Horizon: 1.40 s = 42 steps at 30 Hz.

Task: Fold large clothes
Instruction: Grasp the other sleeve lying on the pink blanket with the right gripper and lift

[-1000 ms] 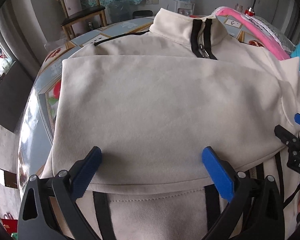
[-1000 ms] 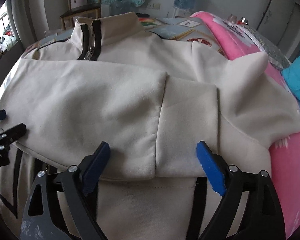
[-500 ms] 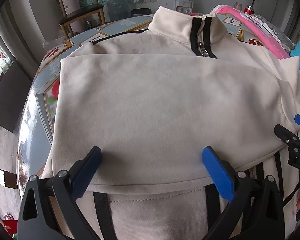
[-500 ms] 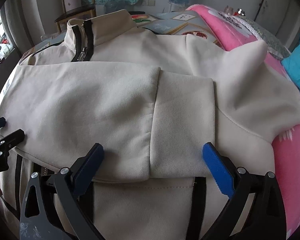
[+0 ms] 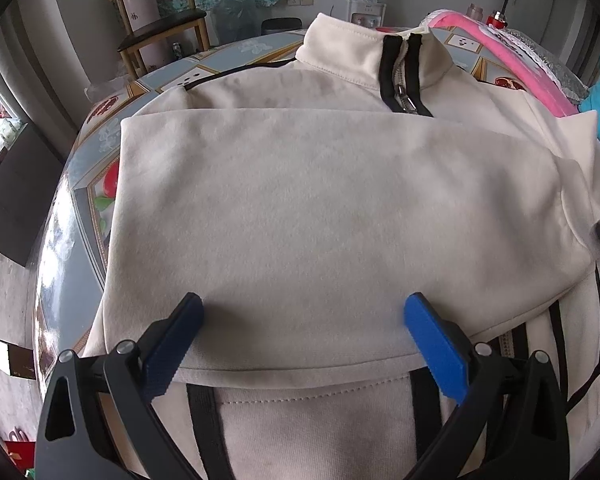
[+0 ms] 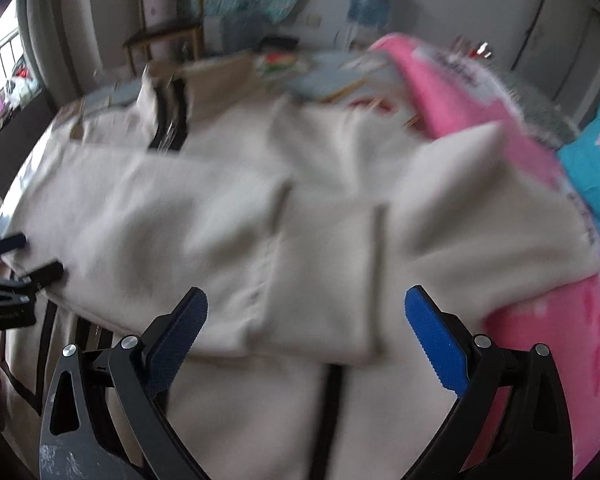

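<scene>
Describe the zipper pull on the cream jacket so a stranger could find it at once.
Start at the patterned table, where the cream jacket lies spread. Follow it to the stand-up collar at the far edge. Between the collar's two black bands hangs the zipper pull, the only metal piece on the pale cloth.

Jacket (image 5: 332,216) is looking like matt, soft brushed cloth; table (image 5: 60,240) is showing a glossy, reflective top; chair (image 5: 160,36) is showing varnished wood.

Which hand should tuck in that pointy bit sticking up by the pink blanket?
Probably the right: its open gripper faces the raised flap of the cream jacket; the left gripper sits farther away.
</scene>
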Each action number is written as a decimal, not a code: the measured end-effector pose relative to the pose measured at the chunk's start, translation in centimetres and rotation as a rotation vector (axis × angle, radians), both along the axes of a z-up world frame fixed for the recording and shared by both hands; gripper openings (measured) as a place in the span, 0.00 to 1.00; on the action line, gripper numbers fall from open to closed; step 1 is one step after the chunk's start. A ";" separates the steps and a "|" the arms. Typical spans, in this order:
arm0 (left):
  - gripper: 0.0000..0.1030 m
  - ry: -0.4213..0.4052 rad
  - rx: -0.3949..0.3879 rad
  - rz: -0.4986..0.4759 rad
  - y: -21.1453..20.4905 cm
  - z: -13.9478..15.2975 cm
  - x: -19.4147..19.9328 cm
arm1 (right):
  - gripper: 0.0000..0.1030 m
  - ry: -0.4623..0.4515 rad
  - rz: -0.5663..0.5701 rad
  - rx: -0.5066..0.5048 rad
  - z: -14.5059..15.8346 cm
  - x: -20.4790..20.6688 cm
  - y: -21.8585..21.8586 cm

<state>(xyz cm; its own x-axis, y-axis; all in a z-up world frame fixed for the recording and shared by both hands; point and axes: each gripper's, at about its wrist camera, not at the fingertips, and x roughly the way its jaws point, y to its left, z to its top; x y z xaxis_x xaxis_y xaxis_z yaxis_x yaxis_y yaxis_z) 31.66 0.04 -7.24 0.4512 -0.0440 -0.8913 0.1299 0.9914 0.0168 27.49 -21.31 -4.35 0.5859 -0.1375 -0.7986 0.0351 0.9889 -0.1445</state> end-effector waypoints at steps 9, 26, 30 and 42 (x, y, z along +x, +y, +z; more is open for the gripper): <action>0.96 -0.002 0.000 -0.014 0.0 0.0 0.0 | 0.93 -0.070 -0.200 0.107 4.9 -2.3 -16.2; 0.97 0.017 0.002 -0.012 -0.1 0.0 0.2 | 0.68 -0.088 -0.776 0.626 0.1 -3.7 -42.1; 0.96 0.022 0.001 -0.013 0.0 0.0 0.3 | 0.61 -0.101 -0.809 0.664 -0.8 -2.5 -44.1; 0.97 0.038 -0.003 -0.003 0.0 -0.1 0.5 | 0.31 -0.140 -0.849 0.677 -2.8 -1.3 -46.9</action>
